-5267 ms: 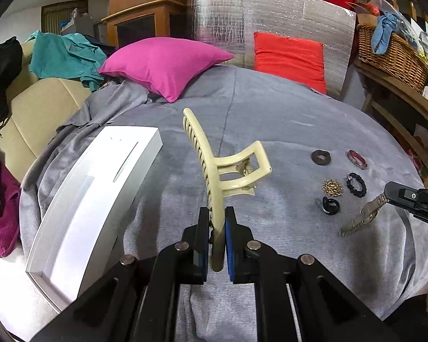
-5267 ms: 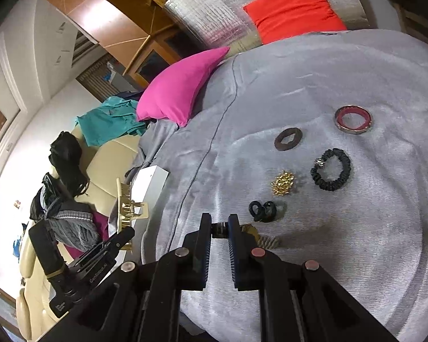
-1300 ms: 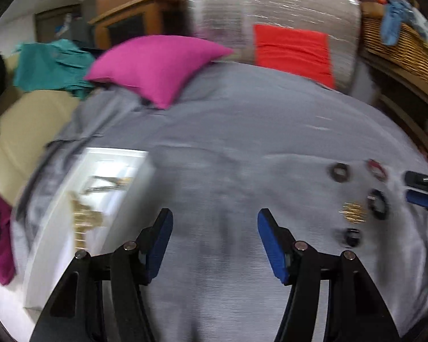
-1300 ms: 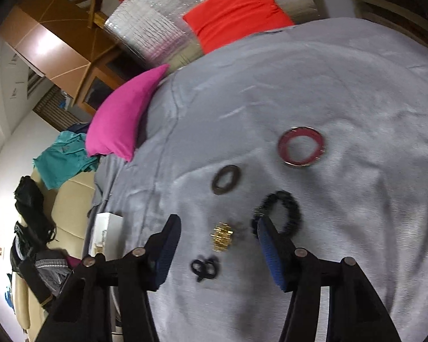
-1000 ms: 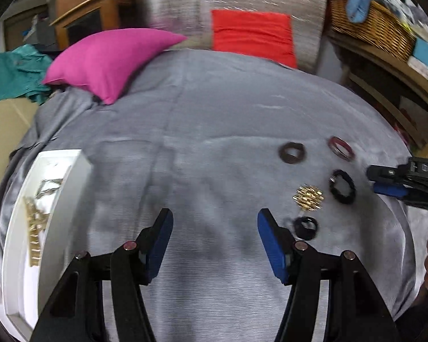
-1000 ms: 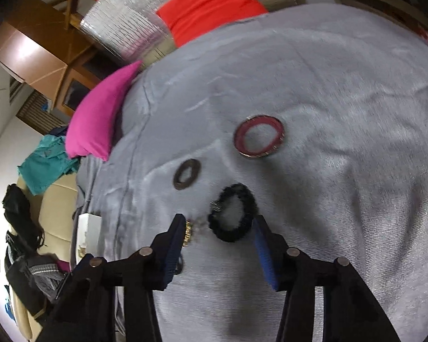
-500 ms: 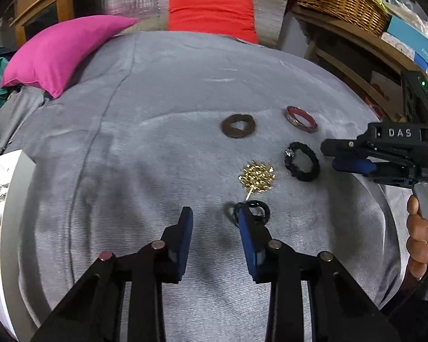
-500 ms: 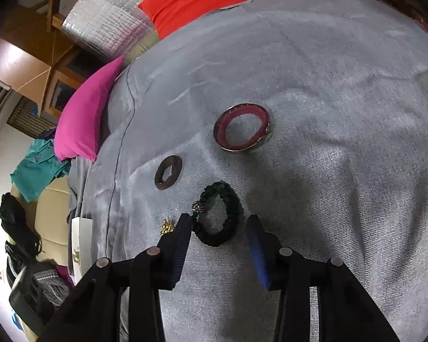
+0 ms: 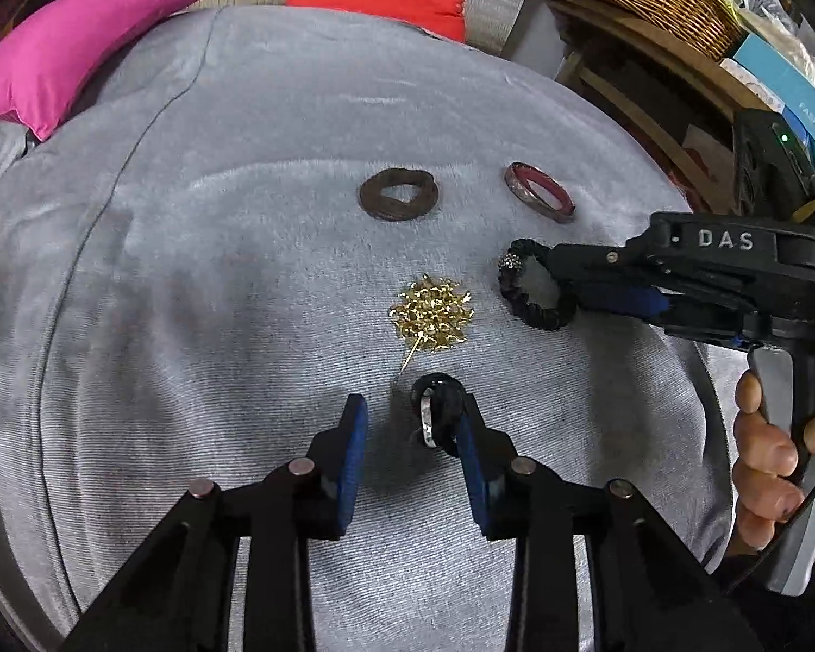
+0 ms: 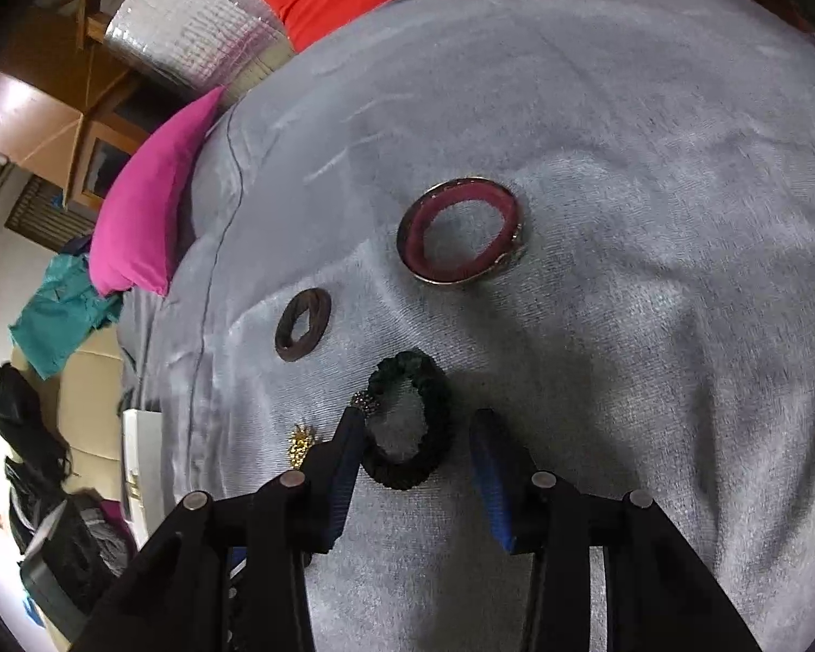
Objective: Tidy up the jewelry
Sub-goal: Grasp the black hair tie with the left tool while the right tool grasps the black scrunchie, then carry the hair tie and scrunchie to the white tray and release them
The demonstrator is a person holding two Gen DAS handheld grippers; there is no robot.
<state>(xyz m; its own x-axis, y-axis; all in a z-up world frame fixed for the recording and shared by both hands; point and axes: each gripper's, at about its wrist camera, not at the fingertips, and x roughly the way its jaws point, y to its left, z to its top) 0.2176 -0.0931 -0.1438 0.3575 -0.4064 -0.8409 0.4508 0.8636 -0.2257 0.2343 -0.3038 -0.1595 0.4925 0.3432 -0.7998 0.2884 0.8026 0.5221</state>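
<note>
Claws over jewelry on grey bed cover

Left claw (image 9: 412,424): jaws part open, steady. Small black ring (image 9: 439,413) lies between the pads, against the right-hand pad; a silvery band shows on it. Gap remains on the left-hand pad side, so no grip is closed on it. Claw points steeply down at the cover (image 9: 217,282).

Right claw (image 10: 417,443): jaws part open and closing. Black scrunchie (image 10: 407,429) lies between the pads, its left edge and beaded charm at the left-hand pad; clear gap to the right-hand pad. Not gripped. In the left wrist view the same claw (image 9: 570,293) reaches in from the right, tips on the scrunchie (image 9: 535,293); a hand (image 9: 771,445) holds its handle.

Other items, relative to left claw:
- gold brooch (image 9: 432,312), just ahead, pin pointing back toward the ring
- brown ring (image 9: 398,194), further ahead
- red bangle (image 9: 540,190), ahead and to the right

Relative to right claw: bangle (image 10: 462,231) well ahead, brown ring (image 10: 303,324) ahead-left, brooch (image 10: 300,445) just left of the left-hand pad, partly hidden. White tray (image 10: 141,456) far left at the cover's edge; contents too small to tell.
</note>
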